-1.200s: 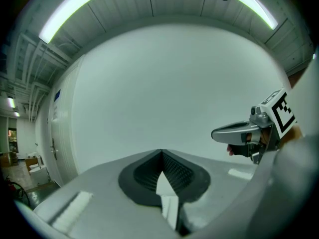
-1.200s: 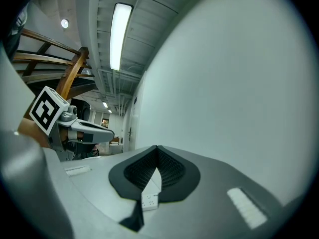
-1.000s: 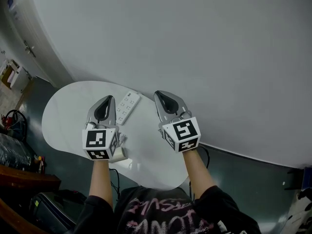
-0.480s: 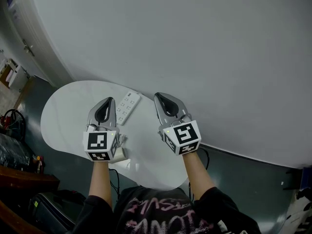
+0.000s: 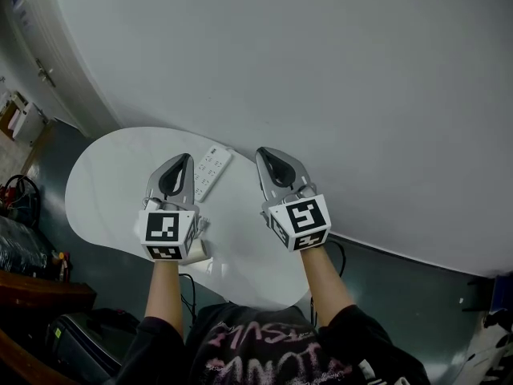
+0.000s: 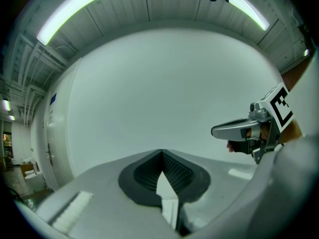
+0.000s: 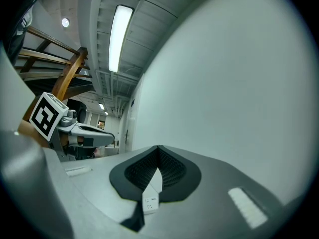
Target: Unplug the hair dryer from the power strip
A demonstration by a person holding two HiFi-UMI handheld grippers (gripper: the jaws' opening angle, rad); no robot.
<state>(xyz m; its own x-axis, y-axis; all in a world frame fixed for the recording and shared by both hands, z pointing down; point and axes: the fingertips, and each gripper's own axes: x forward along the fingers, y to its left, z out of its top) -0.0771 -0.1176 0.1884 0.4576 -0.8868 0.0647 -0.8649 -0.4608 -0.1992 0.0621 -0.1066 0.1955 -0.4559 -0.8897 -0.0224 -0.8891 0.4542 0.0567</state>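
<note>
Oddly, no hair dryer shows in any view, and I see no plug standing in the power strip [image 5: 210, 172]. The strip lies flat on the far part of the white table [image 5: 104, 175], close to the wall [image 5: 321, 70], slanting away to the right.

The left gripper [image 5: 184, 160] hangs just left of the strip, and the right gripper [image 5: 262, 152] hangs a little to its right. Both point away from the person. Each gripper view shows its jaw tips pressed together with nothing held; only a slice of the strip shows through the gap under the tips.

I judge that both are held level on either side of the strip as a ready pose, one to steady it and one to pull. With no plug in sight, the unplugging looks either finished or not set up.
</note>
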